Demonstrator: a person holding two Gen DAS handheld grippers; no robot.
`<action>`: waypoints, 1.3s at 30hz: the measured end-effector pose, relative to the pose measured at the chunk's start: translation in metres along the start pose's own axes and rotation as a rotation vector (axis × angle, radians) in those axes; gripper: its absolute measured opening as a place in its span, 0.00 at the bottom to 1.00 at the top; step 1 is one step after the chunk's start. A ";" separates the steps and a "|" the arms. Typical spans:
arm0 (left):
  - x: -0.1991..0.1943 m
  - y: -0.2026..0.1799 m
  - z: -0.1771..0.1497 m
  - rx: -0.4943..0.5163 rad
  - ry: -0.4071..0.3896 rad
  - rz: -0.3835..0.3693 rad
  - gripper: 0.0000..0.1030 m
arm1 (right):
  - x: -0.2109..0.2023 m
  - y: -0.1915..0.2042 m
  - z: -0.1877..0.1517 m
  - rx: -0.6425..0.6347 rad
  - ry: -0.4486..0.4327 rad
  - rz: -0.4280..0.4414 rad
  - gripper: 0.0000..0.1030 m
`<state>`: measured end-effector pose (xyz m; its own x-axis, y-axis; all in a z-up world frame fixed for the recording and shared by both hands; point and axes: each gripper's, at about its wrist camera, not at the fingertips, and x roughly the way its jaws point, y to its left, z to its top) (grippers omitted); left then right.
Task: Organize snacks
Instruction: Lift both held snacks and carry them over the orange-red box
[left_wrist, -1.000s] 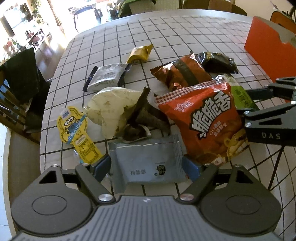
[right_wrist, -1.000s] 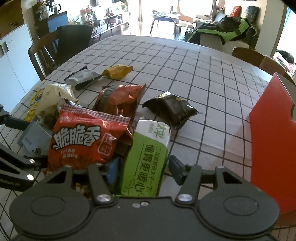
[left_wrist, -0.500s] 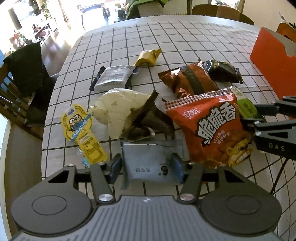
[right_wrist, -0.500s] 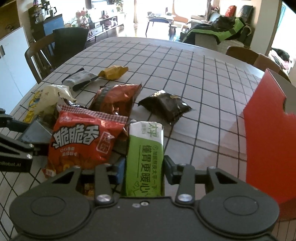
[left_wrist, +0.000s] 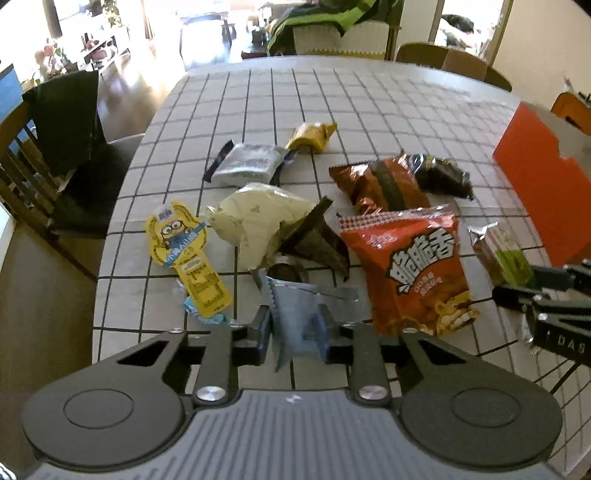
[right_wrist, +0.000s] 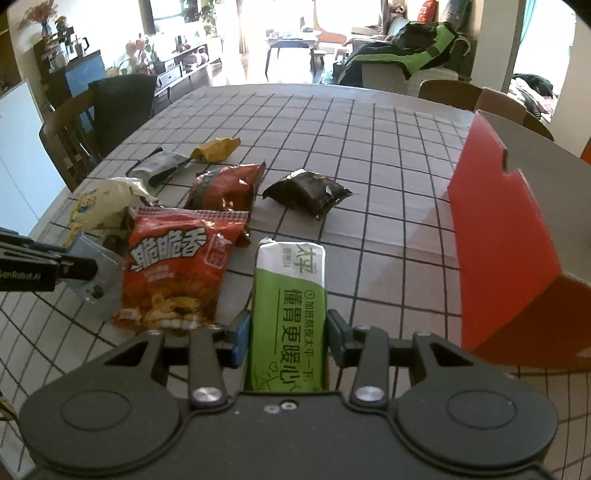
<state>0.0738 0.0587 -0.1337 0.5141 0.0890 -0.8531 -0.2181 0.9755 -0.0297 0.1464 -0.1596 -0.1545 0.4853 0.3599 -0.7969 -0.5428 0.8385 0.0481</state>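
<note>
My left gripper (left_wrist: 295, 328) is shut on a grey-blue snack packet (left_wrist: 299, 317), crumpled between the fingers and lifted off the table; it also shows in the right wrist view (right_wrist: 98, 275). My right gripper (right_wrist: 288, 332) is shut on a green and white cracker pack (right_wrist: 290, 306), held above the table; it also shows in the left wrist view (left_wrist: 504, 253). A big red chip bag (right_wrist: 173, 275) lies between the two grippers. The open red box (right_wrist: 513, 236) stands to the right.
On the gridded table (left_wrist: 369, 110) lie a yellow Minions pouch (left_wrist: 184, 254), a cream bag (left_wrist: 258, 218), a brown-red bag (left_wrist: 376, 184), a black packet (right_wrist: 308, 192), a silver packet (left_wrist: 247, 164) and a yellow packet (left_wrist: 312, 136). Chairs stand around the table edge.
Both grippers closed on their packets and lifted them. The grey-blue packet crumpled between the left fingers; the green pack came up off the table, clear of the red chip bag.
</note>
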 end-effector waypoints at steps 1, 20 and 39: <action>-0.004 0.000 -0.001 0.000 -0.009 -0.004 0.20 | -0.004 0.001 -0.001 0.004 -0.004 -0.002 0.40; -0.050 -0.007 -0.017 0.048 -0.115 -0.043 0.09 | -0.087 0.009 -0.008 0.059 -0.129 -0.068 0.40; -0.069 -0.021 -0.022 -0.020 -0.029 -0.035 0.08 | -0.101 -0.026 -0.006 0.064 -0.130 0.084 0.40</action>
<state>0.0250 0.0274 -0.0861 0.5453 0.0604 -0.8360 -0.2159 0.9739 -0.0705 0.1068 -0.2205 -0.0788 0.5268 0.4763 -0.7041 -0.5425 0.8260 0.1529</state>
